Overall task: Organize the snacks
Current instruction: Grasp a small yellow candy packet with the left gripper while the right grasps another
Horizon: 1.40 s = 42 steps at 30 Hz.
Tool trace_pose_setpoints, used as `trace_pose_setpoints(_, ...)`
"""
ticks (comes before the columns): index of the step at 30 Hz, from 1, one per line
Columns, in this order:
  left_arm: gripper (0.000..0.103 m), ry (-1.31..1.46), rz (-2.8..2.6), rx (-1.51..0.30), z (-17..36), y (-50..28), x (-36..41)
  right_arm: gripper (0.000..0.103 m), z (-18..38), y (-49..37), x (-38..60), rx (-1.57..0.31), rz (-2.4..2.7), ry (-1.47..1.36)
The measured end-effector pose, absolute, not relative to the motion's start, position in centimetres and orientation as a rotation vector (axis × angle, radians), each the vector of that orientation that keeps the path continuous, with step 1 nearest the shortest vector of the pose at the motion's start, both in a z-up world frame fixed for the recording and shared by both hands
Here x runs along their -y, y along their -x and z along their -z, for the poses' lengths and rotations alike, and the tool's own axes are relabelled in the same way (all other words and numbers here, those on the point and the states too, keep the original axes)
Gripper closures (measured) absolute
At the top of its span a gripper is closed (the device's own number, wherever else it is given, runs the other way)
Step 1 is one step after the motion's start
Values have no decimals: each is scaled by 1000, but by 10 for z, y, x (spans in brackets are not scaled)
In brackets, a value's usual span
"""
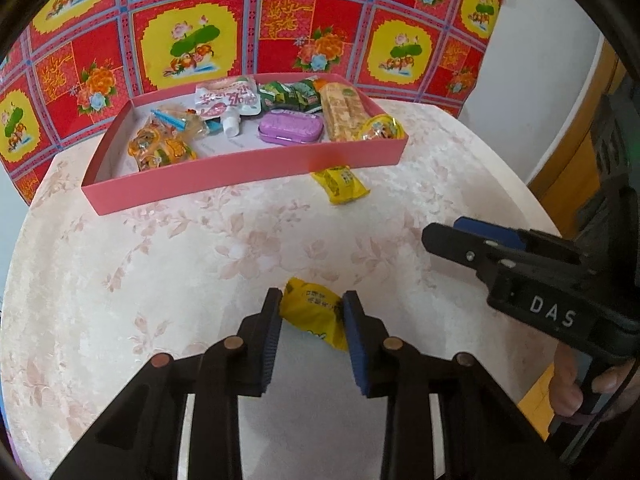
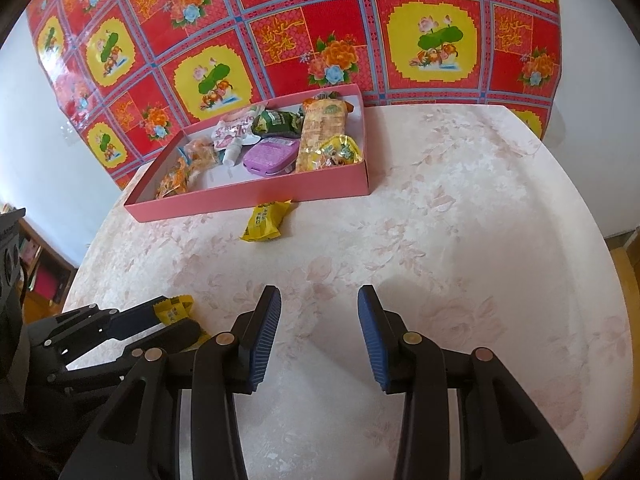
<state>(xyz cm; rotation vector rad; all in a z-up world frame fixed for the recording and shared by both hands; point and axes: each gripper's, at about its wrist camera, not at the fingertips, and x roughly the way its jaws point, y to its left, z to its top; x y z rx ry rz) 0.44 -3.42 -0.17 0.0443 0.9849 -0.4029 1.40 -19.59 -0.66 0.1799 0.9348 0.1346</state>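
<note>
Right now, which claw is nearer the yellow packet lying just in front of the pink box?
Right. The right claw hovers empty below that packet; the left claw, farther back, grips another.

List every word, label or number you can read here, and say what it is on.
"DAS": white letters on the right gripper body.
Yellow packet between the left gripper fingers: print too blurred to read.
Second yellow packet by the pink box: blurred.
Snack wrappers in the box: unreadable.
Red cloth: yellow characters, illegible.

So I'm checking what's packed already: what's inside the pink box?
The pink box holds a purple tin, a long cracker pack, green packets, a white pouch and orange sweets. Anything beneath them is hidden.
</note>
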Motion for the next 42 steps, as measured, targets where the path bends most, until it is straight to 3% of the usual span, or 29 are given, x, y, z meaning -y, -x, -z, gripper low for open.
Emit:
trace_pose_setpoints(10,77,18,335,-956,-2,-16,9,62,7,-23,187,-940,-165,-160)
trace_pose_setpoints(35,77,134,203,-943,4,-40,-41,62,20,-76,144,-960,-225,-94)
trace_pose_setpoints(39,77,133,201,-942,3,-42,-42,70,23,-78,144,-959,-219,-87)
trace_pose_setpoints(42,77,136,200,-945,4,-43,-42,71,22,-79,146,-960,-226,-97)
